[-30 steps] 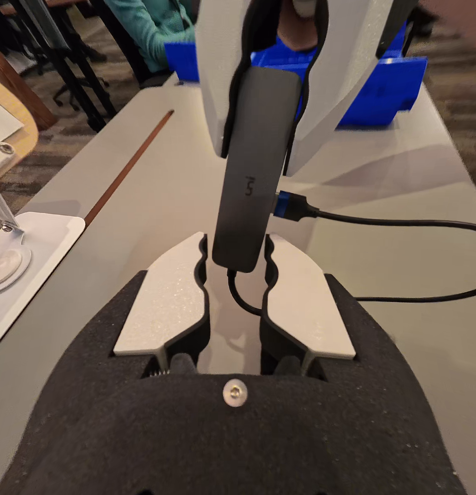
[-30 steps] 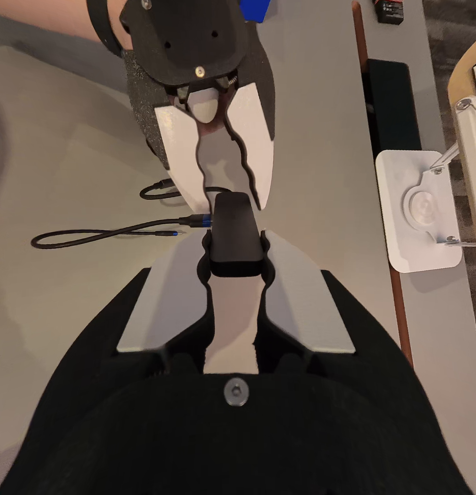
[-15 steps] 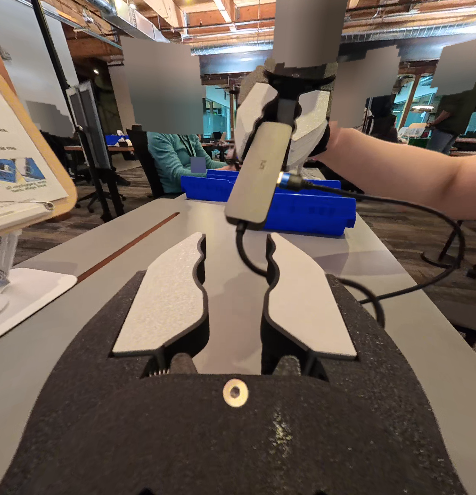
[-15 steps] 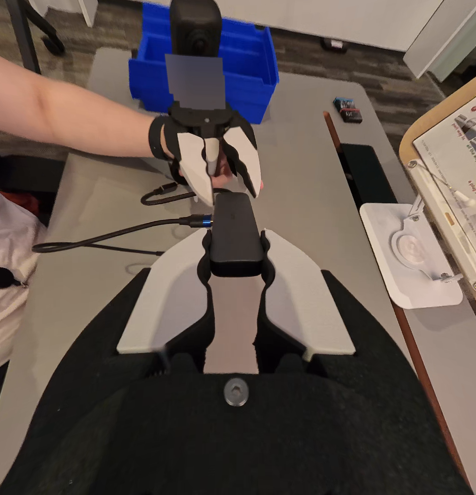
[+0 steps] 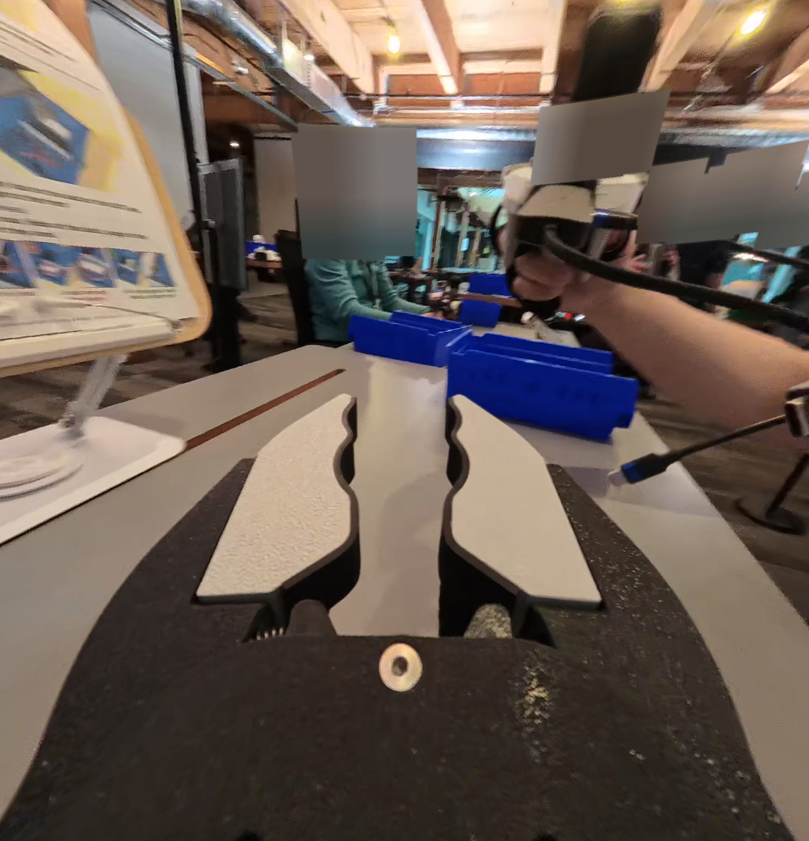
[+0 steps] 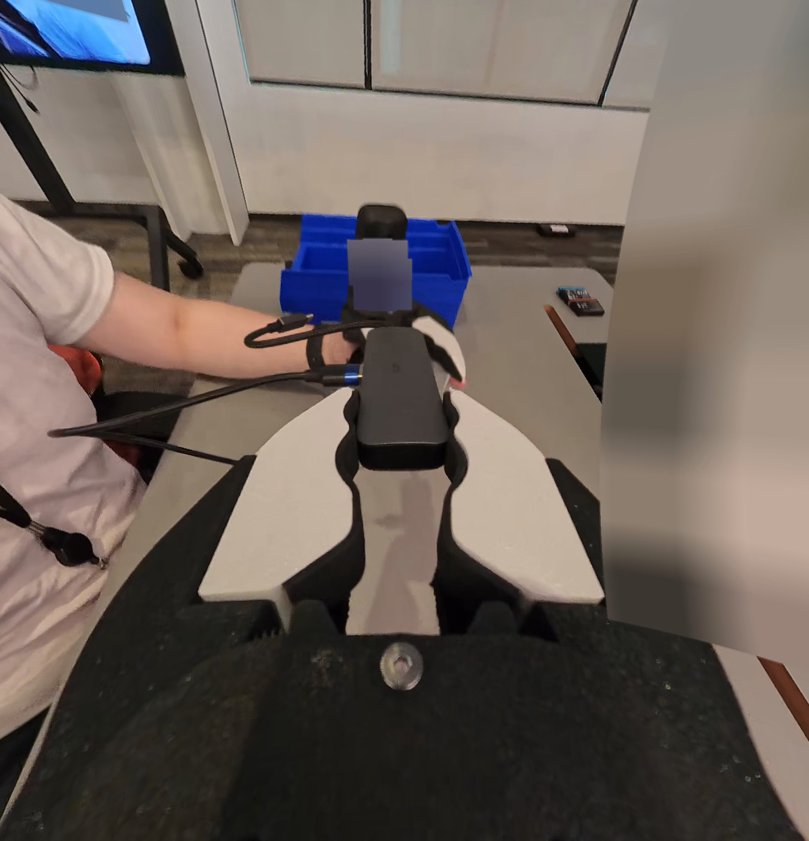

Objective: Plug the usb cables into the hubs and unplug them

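Right gripper [image 6: 400, 428] fingers clamped on dark hub [image 6: 399, 391], centre frame, lifted above table [image 6: 521, 364]. Blue-collared plug [image 6: 345, 375] seated at hub's left side. Left gripper [image 5: 400, 459] fingers parted, empty. Advice: hold hub steady, pinch plug collar, pull straight out.

Left gripper [image 6: 457, 364] mostly hidden behind the hub [image 6: 399, 391].

Two blue bins [image 5: 539, 387] are sitting at the far end of the grey table [image 5: 402, 455]. A tilted instruction board [image 5: 75, 218] is standing on a white base [image 5: 75, 459] at left. A seated person in a teal top [image 5: 343, 296] is facing the table's far end.
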Available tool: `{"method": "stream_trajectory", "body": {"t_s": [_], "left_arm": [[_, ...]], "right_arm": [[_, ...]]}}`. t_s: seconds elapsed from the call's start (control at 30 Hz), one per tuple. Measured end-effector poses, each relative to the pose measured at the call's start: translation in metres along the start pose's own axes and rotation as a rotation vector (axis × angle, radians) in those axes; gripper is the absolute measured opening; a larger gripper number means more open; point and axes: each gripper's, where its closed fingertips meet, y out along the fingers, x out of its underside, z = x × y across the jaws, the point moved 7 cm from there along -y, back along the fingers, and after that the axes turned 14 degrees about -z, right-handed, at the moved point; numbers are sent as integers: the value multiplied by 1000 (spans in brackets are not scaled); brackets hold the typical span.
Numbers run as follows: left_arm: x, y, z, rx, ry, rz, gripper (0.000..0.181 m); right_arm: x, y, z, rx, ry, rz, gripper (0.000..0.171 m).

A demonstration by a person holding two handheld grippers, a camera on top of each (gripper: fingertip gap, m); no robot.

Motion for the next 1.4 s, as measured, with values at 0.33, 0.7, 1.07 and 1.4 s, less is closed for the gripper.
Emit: {"method": "stream_trajectory", "body": {"t_s": [0.33, 0.7, 1.07, 1.4], "left_arm": [[-39, 36, 52, 137, 98, 101, 53], [-46, 35, 66, 205, 119, 77, 46], [-50, 32, 69, 166, 172, 30, 43], [-54, 28, 68, 162, 161, 79, 39]], "right_arm": [[3, 24, -6, -62, -11, 79, 34], [10, 31, -8, -90, -9, 100, 34], [12, 30, -10, -116, -18, 120, 34], [13, 33, -9, -129, -11, 126, 34]]}}
